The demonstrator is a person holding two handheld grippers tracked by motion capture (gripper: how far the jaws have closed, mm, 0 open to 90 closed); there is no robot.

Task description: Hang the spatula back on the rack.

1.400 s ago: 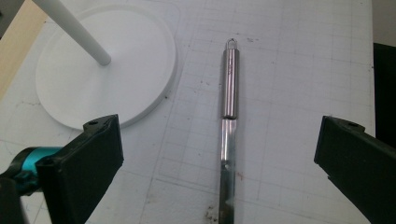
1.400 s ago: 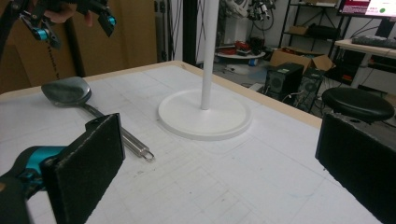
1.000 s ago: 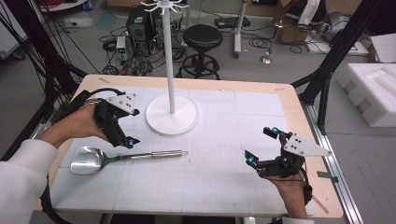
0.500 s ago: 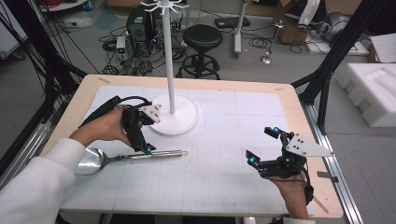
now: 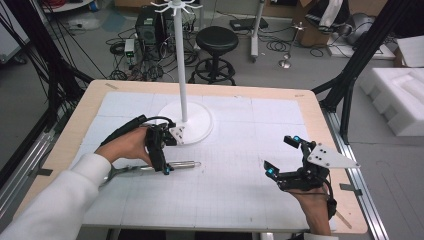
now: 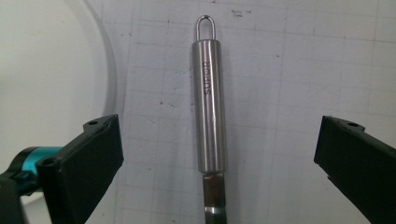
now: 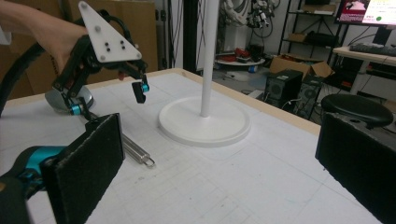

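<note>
Both grippers gape empty. My left gripper (image 5: 165, 152) has slid rightward since a second ago and now straddles the spoon (image 6: 208, 105) handle, lying beside the white stand (image 5: 185, 120). My right gripper (image 5: 280, 157) hovers unmoved over the gridded table (image 5: 240, 200); behind, a stool (image 5: 216, 40) and cables.

High view looks down; gripper views sit close, sharing the spoon (image 6: 208, 102).

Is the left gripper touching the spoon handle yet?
Apart. The left gripper view shows the left gripper open, with bare mat on both sides of the spoon handle.
</note>
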